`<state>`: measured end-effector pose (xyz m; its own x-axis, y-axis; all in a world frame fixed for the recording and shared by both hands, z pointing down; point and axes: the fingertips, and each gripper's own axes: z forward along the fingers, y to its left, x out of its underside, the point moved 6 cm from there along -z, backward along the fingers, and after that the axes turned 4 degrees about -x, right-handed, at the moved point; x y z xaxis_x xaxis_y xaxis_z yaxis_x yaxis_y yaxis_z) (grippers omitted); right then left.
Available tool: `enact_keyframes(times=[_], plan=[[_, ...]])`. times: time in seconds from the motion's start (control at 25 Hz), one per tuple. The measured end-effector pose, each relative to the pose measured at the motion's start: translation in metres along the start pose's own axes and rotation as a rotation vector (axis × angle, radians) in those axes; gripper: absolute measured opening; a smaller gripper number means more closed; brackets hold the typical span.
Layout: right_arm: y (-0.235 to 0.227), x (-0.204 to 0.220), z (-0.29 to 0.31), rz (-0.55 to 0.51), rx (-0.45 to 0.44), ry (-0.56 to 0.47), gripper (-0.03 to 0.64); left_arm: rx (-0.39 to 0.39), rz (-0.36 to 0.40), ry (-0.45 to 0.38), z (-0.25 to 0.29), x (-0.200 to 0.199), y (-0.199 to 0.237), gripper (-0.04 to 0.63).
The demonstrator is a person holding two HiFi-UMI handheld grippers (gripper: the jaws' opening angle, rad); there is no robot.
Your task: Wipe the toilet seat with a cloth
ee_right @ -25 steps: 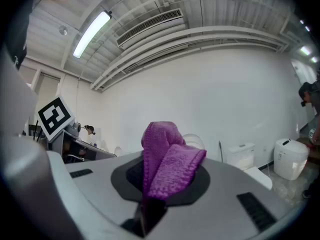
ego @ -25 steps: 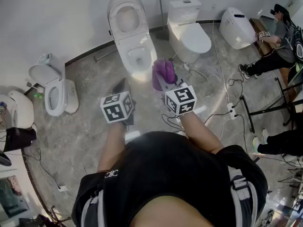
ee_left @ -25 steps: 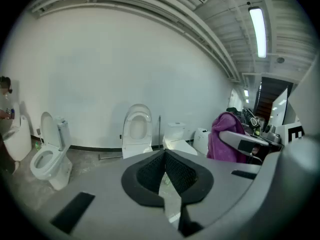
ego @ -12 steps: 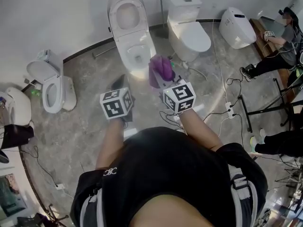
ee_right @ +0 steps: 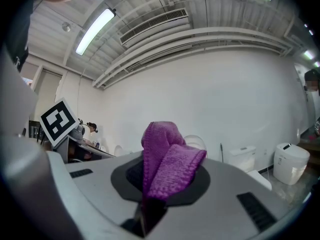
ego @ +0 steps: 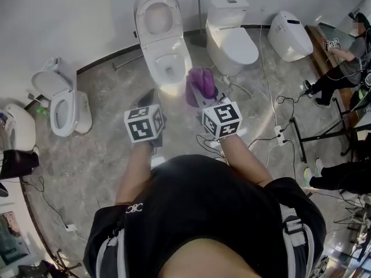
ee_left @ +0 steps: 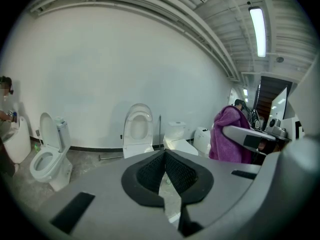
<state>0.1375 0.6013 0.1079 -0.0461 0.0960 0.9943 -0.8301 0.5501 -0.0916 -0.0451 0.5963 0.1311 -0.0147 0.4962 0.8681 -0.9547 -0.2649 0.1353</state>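
A white toilet with its lid raised (ego: 161, 39) stands against the far wall, straight ahead of me; its seat ring (ego: 168, 68) faces up. The same toilet (ee_left: 137, 134) is in the left gripper view beyond the jaws. My right gripper (ego: 200, 91) is shut on a purple cloth (ego: 200, 83), which bunches up between the pads (ee_right: 167, 166). It hangs just right of the bowl's front. My left gripper (ego: 149, 100) is shut with nothing in it (ee_left: 164, 171) and hovers short of the toilet's front rim.
A second toilet with closed lid (ego: 232, 36) stands to the right, a third unit (ego: 290, 33) further right, and an open one (ego: 61, 106) at the left. Cables and a power strip (ego: 282, 135) lie on the floor at right. A seated person (ego: 342, 57) is at far right.
Both grippers have hardly moved. The view has shifted slightly, and the person at far right has changed posture.
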Motion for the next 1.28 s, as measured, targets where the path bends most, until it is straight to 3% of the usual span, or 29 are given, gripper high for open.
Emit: enact_keyframes(times=[0.36,0.84,1.28], plan=[[0.032,0.007,0.011,-0.003,0.014,0.012,0.052,0.029,0.004,0.009,-0.009,0.010,0.026,0.008],[0.074,0.022,0.026,0.011,0.099,0.031,0.052,0.084,-0.003,0.034,-0.023,0.029,0.075,0.008],[0.047,0.031,0.058,0.008,0.108,0.023,0.052,0.078,0.015,0.042,0.010,0.024,0.084,0.008]])
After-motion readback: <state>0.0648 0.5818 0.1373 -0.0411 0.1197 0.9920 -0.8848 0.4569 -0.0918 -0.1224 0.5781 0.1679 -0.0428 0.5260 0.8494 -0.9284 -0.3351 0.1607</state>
